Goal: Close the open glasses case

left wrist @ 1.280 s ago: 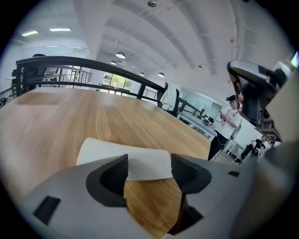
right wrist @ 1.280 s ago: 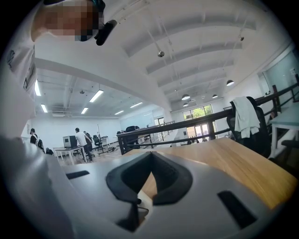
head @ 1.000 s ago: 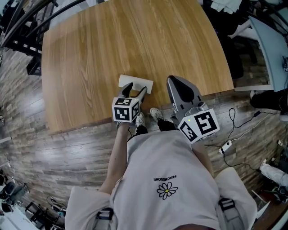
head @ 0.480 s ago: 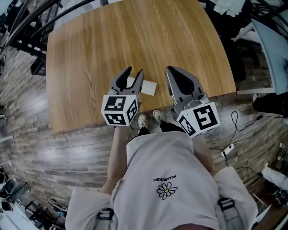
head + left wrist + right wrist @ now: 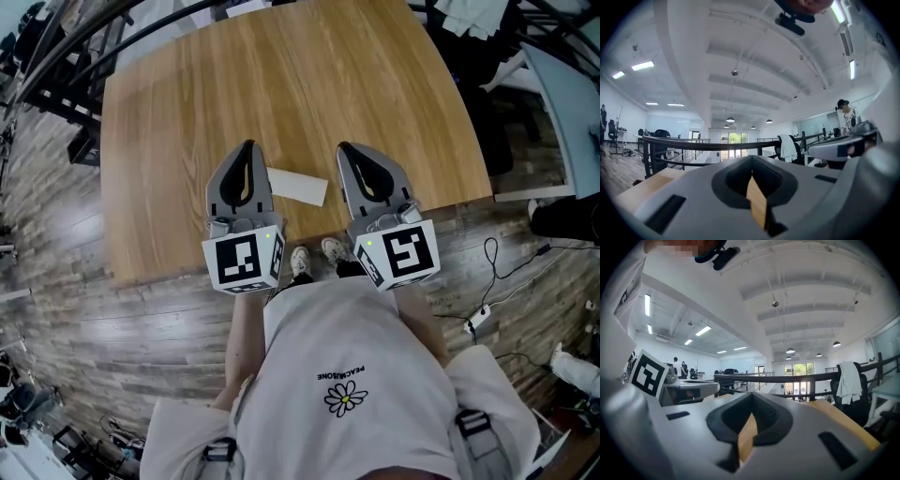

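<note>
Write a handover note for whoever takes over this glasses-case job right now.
Left gripper: jaws have just closed, nothing between them, held over the near edge of the table.
Right gripper: shut, empty, alongside.
Glasses case: flat on the table between both grippers, touched by neither.
Done: case looks closed.
Left: probably nothing; check the lid is fully down.

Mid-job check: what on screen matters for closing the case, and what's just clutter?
Job: glasses case, flat on the table; left gripper, jaws just closed on nothing; right gripper, shut, empty.
Just lying about: power strip on the floor; white garment over a chair.
</note>
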Action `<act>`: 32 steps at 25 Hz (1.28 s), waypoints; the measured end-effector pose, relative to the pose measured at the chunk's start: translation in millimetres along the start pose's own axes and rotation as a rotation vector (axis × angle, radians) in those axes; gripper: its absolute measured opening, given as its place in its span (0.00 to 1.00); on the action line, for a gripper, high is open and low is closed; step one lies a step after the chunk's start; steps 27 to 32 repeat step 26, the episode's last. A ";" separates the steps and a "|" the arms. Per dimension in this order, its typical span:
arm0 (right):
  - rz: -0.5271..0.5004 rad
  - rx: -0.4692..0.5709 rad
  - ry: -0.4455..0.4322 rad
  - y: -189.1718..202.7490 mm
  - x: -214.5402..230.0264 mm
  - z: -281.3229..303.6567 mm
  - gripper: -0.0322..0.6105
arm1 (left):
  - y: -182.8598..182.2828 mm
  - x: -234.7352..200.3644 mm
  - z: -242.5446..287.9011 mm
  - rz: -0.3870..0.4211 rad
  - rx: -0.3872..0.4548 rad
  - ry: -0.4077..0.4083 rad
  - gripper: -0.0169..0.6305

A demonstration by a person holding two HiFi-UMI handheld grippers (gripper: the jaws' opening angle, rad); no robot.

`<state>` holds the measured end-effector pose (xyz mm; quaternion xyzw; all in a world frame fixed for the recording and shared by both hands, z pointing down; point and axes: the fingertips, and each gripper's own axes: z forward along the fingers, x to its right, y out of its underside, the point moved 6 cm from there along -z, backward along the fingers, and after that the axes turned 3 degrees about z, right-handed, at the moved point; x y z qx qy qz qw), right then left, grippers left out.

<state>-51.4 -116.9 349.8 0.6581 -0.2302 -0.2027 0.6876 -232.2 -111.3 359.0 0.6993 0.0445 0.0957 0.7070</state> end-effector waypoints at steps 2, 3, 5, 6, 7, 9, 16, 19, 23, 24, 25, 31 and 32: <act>-0.006 -0.009 0.008 3.2 -1.2 -0.5 0.06 | -2.2 -2.4 -1.8 -0.007 0.014 -0.007 0.05; -0.010 -0.008 0.009 3.3 -1.6 -0.7 0.06 | -3.4 -2.8 -2.5 -0.006 0.018 -0.007 0.05; -0.012 -0.002 0.007 2.7 -1.8 -0.6 0.06 | -5.4 -3.1 -3.5 -0.004 0.023 -0.009 0.05; -0.012 -0.002 0.006 2.8 -1.6 -0.1 0.06 | -6.0 -3.3 -3.9 -0.005 0.025 -0.010 0.05; -0.011 -0.002 0.006 3.4 -1.5 0.3 0.06 | -6.3 -3.5 -4.3 -0.007 0.027 -0.012 0.05; -0.011 -0.005 0.008 5.1 -1.9 0.7 0.06 | -7.2 -4.0 -5.6 -0.005 0.030 -0.014 0.05; -0.005 -0.021 0.012 6.8 -1.3 2.5 0.06 | -18.5 -9.9 -9.0 0.011 0.055 -0.045 0.05; -0.008 -0.023 0.007 7.5 -2.9 3.3 0.06 | -21.4 -14.5 -12.0 0.003 0.076 -0.072 0.05; -0.012 -0.031 0.006 8.9 -3.1 5.7 0.06 | -26.5 -17.7 -11.5 0.004 0.091 -0.080 0.05; -0.014 -0.035 0.003 9.2 -3.1 6.6 0.06 | -27.8 -18.2 -10.7 0.005 0.094 -0.080 0.05; -0.017 -0.038 0.000 9.5 -3.1 7.5 0.06 | -29.0 -18.5 -9.9 0.007 0.096 -0.080 0.05; -0.020 -0.042 -0.003 9.8 -3.2 8.4 0.06 | -30.1 -18.7 -9.0 0.009 0.099 -0.079 0.05; -0.020 -0.042 -0.003 9.8 -3.2 8.4 0.06 | -30.1 -18.7 -9.0 0.009 0.099 -0.079 0.05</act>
